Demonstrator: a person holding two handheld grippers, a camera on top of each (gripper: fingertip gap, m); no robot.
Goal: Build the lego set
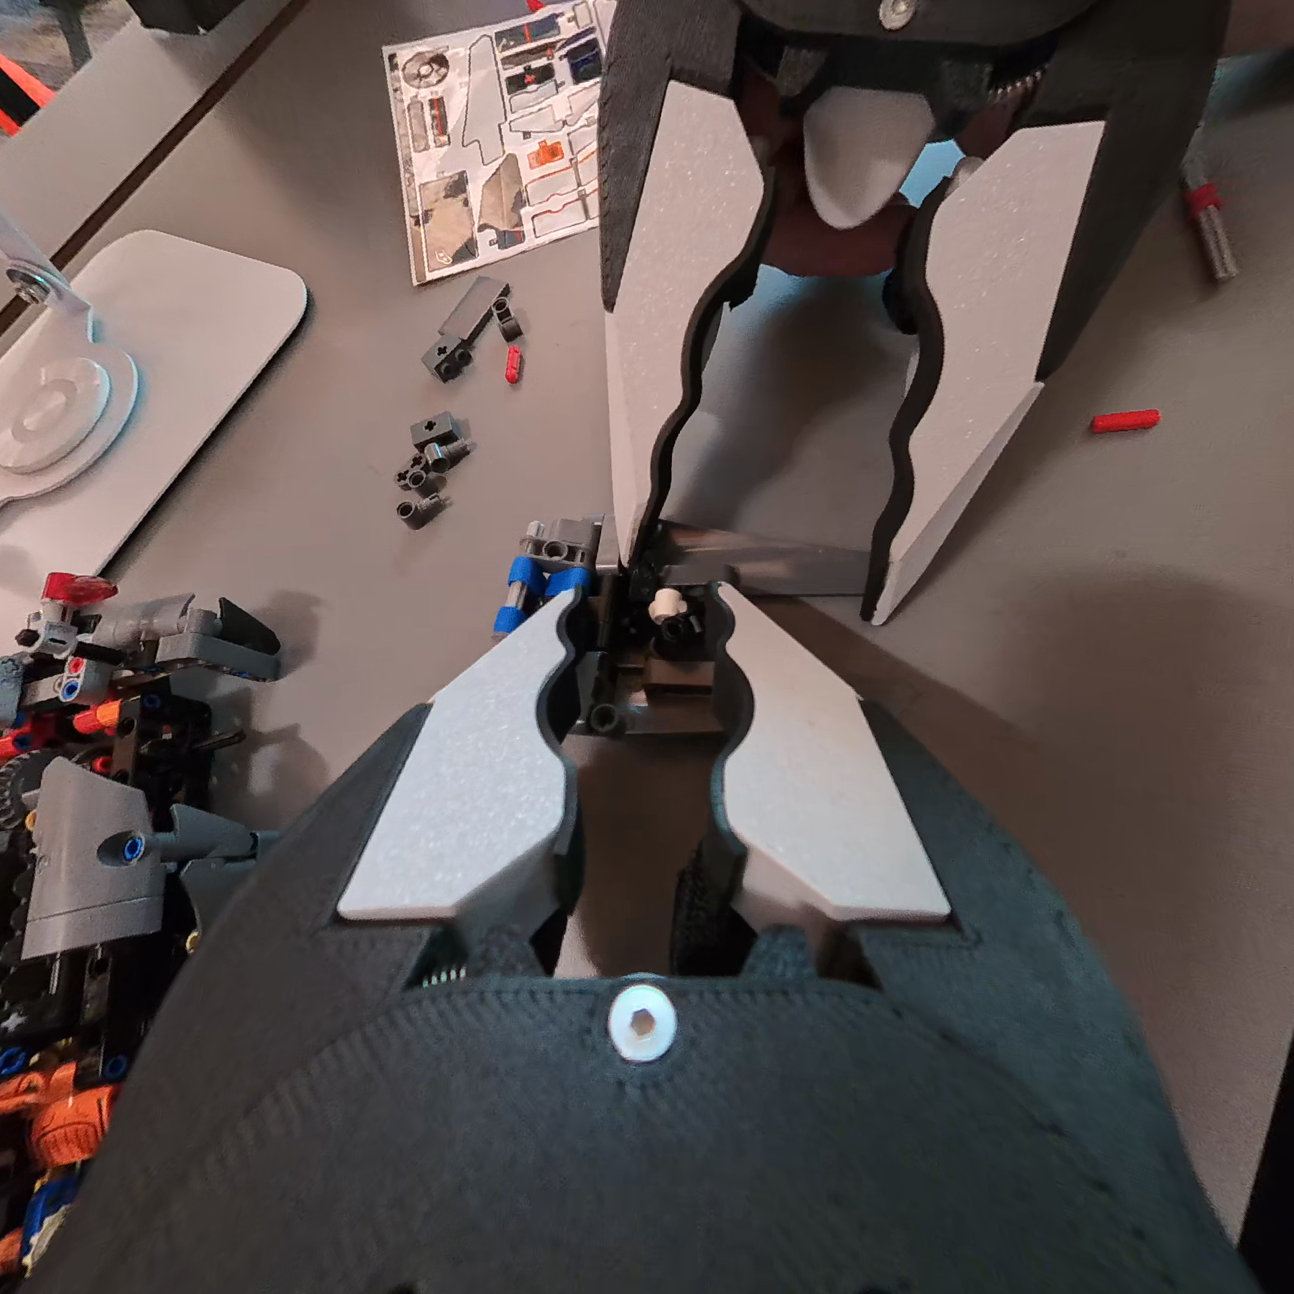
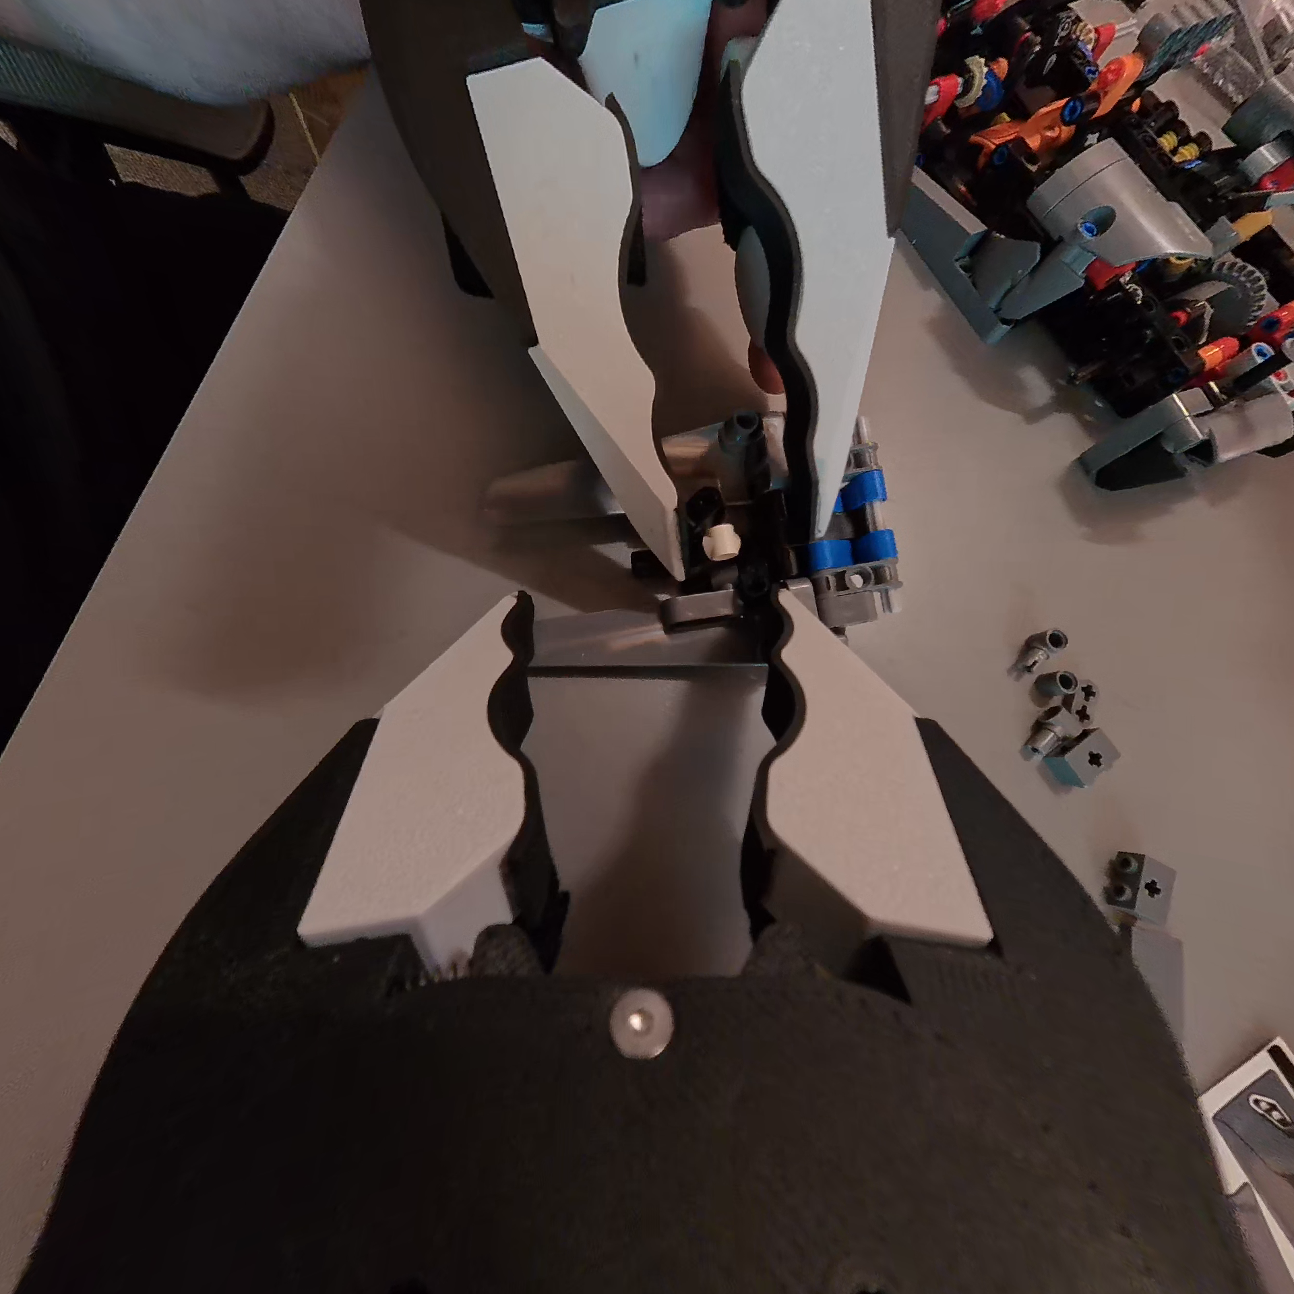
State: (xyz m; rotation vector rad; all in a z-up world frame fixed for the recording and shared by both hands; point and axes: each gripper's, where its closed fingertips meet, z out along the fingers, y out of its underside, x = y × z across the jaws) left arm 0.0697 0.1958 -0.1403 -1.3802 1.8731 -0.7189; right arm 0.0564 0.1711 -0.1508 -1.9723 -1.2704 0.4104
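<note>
A small lego sub-assembly [image 1: 651, 630] lies on the grey table between both grippers. It has a black core with a white pin, blue connectors [image 1: 543, 581] and a long dark grey panel [image 1: 763, 560]. My left gripper [image 1: 648, 602] is closed around the black core. My right gripper [image 2: 651, 609] reaches in from the opposite side, and its fingers sit at the two ends of the grey panel [image 2: 644, 651]. In the left wrist view the right gripper [image 1: 753, 585] comes down from the top. In the right wrist view the left gripper [image 2: 749, 539] straddles the core [image 2: 753, 553].
The large part-built model [image 1: 105, 770] sits at the left, also in the right wrist view [image 2: 1120, 210]. Loose grey pieces [image 1: 434, 462] [image 2: 1064, 714], red pins [image 1: 1125, 420], a sticker sheet [image 1: 497, 140] and a white stand plate [image 1: 175, 350] lie around.
</note>
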